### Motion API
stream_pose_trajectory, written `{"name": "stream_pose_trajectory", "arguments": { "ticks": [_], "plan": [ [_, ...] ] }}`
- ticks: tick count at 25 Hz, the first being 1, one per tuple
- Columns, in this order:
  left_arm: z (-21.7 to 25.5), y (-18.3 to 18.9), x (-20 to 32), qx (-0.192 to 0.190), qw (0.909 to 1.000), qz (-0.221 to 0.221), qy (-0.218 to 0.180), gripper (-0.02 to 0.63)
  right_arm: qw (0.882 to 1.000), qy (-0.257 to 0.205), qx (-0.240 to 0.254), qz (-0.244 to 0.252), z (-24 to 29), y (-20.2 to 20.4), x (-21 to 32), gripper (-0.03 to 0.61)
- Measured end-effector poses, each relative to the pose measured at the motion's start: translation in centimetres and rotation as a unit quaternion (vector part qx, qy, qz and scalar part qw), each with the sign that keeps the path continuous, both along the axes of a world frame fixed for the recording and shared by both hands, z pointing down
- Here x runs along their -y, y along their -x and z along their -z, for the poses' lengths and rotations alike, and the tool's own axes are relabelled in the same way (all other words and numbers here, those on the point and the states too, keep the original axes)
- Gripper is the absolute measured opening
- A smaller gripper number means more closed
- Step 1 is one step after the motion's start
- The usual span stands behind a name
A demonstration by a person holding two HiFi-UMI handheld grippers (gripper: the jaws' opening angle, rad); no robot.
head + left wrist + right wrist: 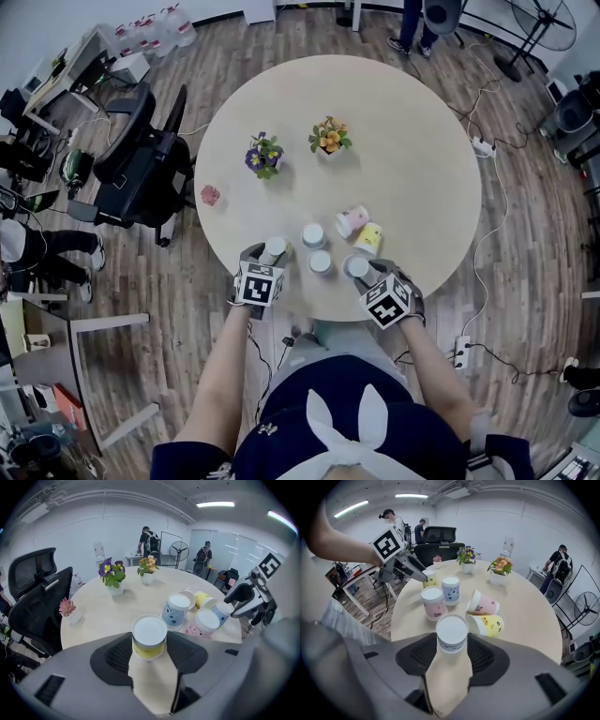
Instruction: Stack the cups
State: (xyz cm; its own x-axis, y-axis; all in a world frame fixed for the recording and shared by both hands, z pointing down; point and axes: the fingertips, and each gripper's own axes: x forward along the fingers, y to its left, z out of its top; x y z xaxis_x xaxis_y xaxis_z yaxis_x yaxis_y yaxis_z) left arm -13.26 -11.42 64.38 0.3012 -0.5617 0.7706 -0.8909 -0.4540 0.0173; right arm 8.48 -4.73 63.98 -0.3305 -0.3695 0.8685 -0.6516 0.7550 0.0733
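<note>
Several paper cups stand or lie near the front of the round table (412,141). My left gripper (270,256) (150,649) is shut on an upside-down yellow cup (274,247) (149,637), its pads against both sides. A blue-and-white cup (355,266) (452,633), also upside down, sits in the grip of my right gripper (360,273) (451,651). Between the two stand an inverted blue cup (313,234) (450,590) and an inverted pink cup (321,262) (433,603). Behind the right gripper a pink cup (352,221) and a yellow cup (368,239) lie on their sides.
Two flower pots (264,155) (329,138) stand mid-table, and a small pink plant (210,194) sits at the left edge. A black office chair (141,159) is left of the table. People stand at the far side of the room (412,23).
</note>
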Motion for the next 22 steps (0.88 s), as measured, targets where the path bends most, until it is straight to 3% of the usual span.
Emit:
{"name": "stream_pose_trajectory", "arguments": {
  "ticks": [5,22],
  "plan": [
    [-0.3,-1.4,-1.6,-0.004,0.9997,-0.023,0.001,0.237,1.0,-0.001,-0.004,-0.009,0.0,0.1,0.7,0.21],
    [-0.2,-3.9,-4.0,-0.022,0.9989,-0.04,0.014,0.237,1.0,-0.007,-0.003,-0.012,0.0,1.4,1.5,0.209]
  ]
}}
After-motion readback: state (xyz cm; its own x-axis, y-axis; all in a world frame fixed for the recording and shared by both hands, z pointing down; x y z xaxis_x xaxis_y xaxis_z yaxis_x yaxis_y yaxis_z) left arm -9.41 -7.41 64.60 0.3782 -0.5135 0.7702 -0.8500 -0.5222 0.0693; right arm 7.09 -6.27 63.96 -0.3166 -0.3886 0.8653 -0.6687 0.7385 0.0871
